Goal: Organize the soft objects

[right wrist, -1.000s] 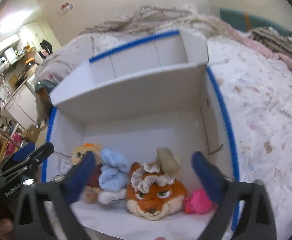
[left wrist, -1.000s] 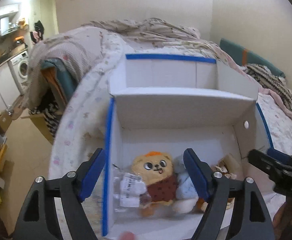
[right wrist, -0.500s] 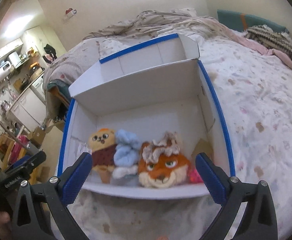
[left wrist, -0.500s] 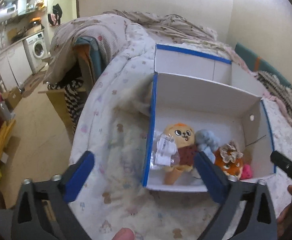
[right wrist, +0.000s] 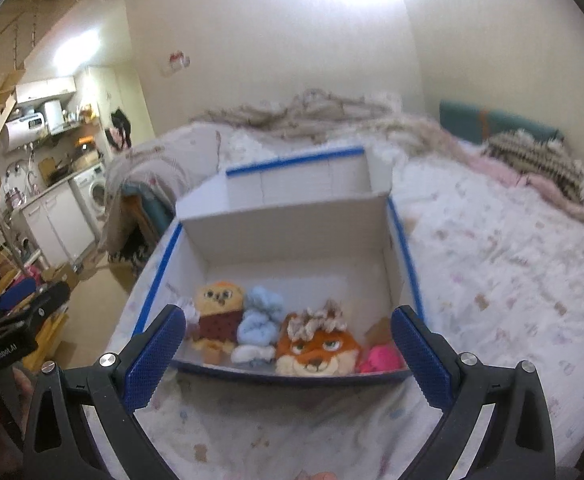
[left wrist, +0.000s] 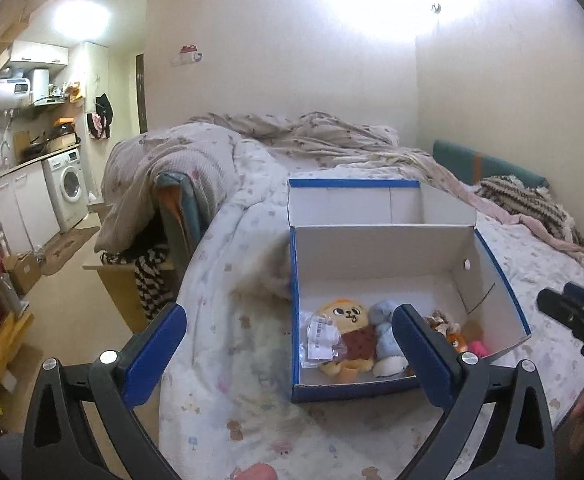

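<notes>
- Both claws stand apart and empty: the left claw hangs over the bedspread at the near left corner of the box, and the right claw hangs in front of the box's near wall. Neither touches anything.
- The soft objects lie in a row against the near wall of the box: the yellow bear plush at the left, the blue cloth bundle beside it, the fox plush next, and the pink toy in the right corner. The task looks close to done.
- The box rests on the bed, a soft, uneven base. A push on its wall from either claw could likely tip or slide it, and the row would tumble.
- The toys are packed touching one another. A claw reaching in for one could well drag a neighbour with it, since plush snags.
- The bear plush carries a crinkled plastic tag sleeve at its side. A pinch landing on that alone would probably slip, or lift the bear crookedly.
- The box's back compartment shows nothing in it. If sorting still calls for it, the divider is a lip a carried toy might catch on.
- The right-wrist view is blurred, so the pink toy's shape cannot be told; a grip planned from it could miss.
</notes>
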Tool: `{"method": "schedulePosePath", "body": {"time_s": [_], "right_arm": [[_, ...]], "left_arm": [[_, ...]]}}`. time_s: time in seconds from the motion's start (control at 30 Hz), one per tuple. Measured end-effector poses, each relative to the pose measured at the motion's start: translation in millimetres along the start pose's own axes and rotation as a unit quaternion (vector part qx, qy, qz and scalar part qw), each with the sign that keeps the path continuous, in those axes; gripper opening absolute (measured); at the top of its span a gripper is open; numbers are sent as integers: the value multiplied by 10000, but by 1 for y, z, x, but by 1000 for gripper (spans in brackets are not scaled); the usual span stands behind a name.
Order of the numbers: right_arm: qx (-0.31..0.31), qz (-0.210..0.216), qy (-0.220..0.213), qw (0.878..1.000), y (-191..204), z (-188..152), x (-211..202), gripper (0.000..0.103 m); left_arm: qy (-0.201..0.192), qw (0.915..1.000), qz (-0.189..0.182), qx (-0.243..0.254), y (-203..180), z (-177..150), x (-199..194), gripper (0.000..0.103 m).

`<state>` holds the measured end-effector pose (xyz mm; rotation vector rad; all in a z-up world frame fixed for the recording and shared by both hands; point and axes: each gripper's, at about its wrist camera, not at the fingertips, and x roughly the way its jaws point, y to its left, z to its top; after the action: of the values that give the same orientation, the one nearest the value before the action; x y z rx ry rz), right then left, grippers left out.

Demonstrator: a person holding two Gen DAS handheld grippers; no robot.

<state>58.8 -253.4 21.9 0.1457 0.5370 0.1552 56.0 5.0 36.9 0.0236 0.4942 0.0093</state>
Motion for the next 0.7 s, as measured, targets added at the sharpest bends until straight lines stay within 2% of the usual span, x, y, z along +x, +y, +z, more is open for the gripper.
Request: {"method": "schedulePosePath", "body": {"time_s": [0.07, 0.27, 0.47, 0.7], "right_arm": [[-53, -93, -105, 9999, 2, -1, -1, 103], [-99, -110, 143, 9998, 4, -2, 21, 103], [7, -129, 337, 9993, 0, -6, 32, 103], [75, -174, 303, 9994, -3, -6, 30, 103]], "left_arm": [[68, 10000, 19, -33, -1, -3, 5, 102], [160, 9997, 169, -51, -6, -7, 18, 102], [221, 9997, 88, -97, -3, -8, 19, 102], [285, 9995, 70, -120, -3, -10, 23, 102]]}}
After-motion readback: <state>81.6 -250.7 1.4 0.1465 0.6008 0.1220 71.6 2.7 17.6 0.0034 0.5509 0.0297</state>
